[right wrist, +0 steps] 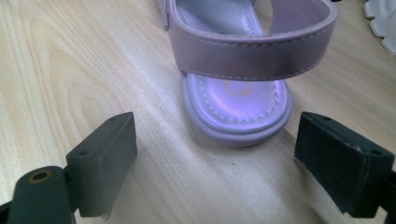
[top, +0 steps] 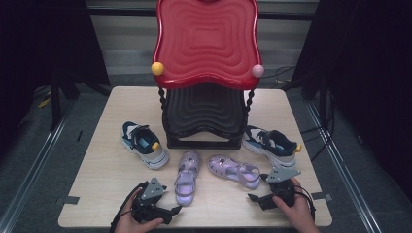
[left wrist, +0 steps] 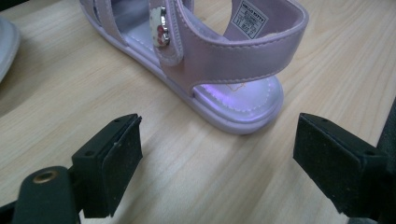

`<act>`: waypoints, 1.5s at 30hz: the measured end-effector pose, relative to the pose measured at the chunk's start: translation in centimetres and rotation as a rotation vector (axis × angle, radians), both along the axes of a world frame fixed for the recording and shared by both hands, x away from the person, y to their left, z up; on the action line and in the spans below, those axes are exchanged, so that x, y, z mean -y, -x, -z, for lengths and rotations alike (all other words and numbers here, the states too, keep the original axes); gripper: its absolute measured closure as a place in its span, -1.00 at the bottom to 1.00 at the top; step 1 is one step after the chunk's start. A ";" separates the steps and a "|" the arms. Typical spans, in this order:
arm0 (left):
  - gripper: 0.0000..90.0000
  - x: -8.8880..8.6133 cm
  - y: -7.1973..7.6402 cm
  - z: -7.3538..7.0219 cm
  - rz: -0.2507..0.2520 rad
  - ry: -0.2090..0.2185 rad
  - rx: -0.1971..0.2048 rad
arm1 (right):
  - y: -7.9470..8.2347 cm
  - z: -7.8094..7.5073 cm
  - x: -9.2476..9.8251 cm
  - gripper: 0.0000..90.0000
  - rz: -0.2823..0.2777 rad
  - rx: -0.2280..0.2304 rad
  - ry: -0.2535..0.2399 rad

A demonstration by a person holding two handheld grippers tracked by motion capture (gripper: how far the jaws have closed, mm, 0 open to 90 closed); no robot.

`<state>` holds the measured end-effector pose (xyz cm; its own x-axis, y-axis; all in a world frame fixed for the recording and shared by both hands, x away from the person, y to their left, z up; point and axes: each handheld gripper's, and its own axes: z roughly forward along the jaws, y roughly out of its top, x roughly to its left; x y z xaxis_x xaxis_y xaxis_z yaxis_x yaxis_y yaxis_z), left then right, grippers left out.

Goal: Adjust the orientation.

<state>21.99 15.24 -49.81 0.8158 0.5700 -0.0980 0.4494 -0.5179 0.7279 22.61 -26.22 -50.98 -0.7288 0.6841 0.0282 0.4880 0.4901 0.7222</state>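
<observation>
Table (top: 111, 194): bare wood along the near edge around both grippers. A red-topped black stand (top: 206, 116) fills the far middle, with a sneaker on each side. Left sandal (top: 187, 177) lies lengthwise, heel toward the near edge. Right sandal (top: 234, 170) lies slantwise, heel toward the near right. Left gripper (top: 177, 209) is released, jaws wide just short of the heel (left wrist: 243, 105), not touching. Right gripper (top: 252, 197) likewise spread, empty, facing its sandal's heel (right wrist: 238, 107).

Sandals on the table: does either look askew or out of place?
Nothing damaged. The left sandal lies straight with its toe toward the rack, while the right sandal is turned sideways, toe pointing left. Both sneakers sit upright beside the rack.
</observation>
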 end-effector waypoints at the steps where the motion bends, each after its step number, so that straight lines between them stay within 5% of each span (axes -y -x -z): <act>1: -0.67 0.1 0.0 0.0 0.004 -0.009 -0.002 | 0.0 0.0 0.0 -0.72 0.000 0.000 0.000; 13: -0.71 1.9 -0.5 0.2 -0.033 -0.007 0.001 | 0.0 0.0 0.0 -0.72 0.000 -0.001 0.000; 19: -0.72 2.7 -0.5 0.6 -0.014 -0.050 0.016 | 0.0 0.0 0.0 -0.72 0.000 -0.002 0.000; 27: -0.79 2.9 -0.7 0.7 -0.016 -0.028 0.008 | 0.0 0.0 0.0 -0.72 0.000 0.000 0.000; 37: -0.86 3.5 -1.0 0.8 -0.022 -0.053 0.032 | 0.0 0.0 0.0 -0.72 0.001 -0.001 0.000; 42: -0.80 3.8 -1.0 0.8 -0.032 -0.077 0.050 | 0.0 0.0 0.0 -0.72 0.001 -0.001 0.000; 45: -0.70 3.4 -1.0 0.8 -0.036 -0.053 0.047 | 0.0 0.0 0.0 -0.72 0.000 0.000 0.000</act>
<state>23.04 11.87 -50.61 0.7977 0.6024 -0.0295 0.4347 -0.5404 0.7204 22.60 -26.20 -50.99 -0.7286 0.6844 0.0277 0.4880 0.4903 0.7221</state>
